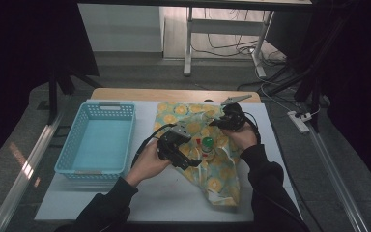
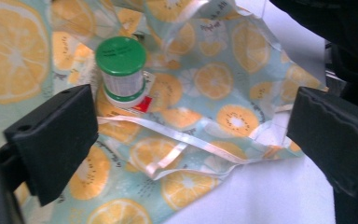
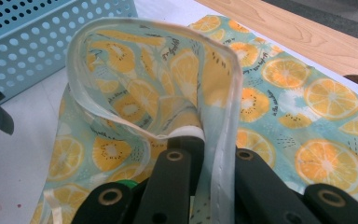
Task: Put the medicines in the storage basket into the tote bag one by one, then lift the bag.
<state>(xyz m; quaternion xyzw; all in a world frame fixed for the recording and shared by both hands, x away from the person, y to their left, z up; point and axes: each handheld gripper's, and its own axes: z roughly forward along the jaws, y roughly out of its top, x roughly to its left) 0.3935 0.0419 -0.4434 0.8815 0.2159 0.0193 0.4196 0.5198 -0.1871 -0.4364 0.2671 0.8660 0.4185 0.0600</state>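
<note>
A teal cloth bag (image 1: 212, 174) printed with orange slices lies on the white table top. A small clear bottle with a green cap (image 1: 207, 143) sits on the cloth near the bag's mouth (image 2: 121, 70). My right gripper (image 1: 218, 121) is shut on the bag's white-trimmed rim (image 3: 168, 74) and holds it up as a loop in front of its jaws (image 3: 209, 149). My left gripper (image 1: 189, 163) stands open just short of the bottle. Its jaws (image 2: 191, 135) are wide apart over the cloth (image 2: 214, 79) and a white strap, gripping nothing.
A light blue perforated basket (image 1: 128, 140) stands to the left of the bag, seen also in the right gripper view (image 3: 28, 42). The wooden table edge (image 1: 174, 94) runs behind the cloth. White table top (image 1: 164, 193) lies in front, toward the person.
</note>
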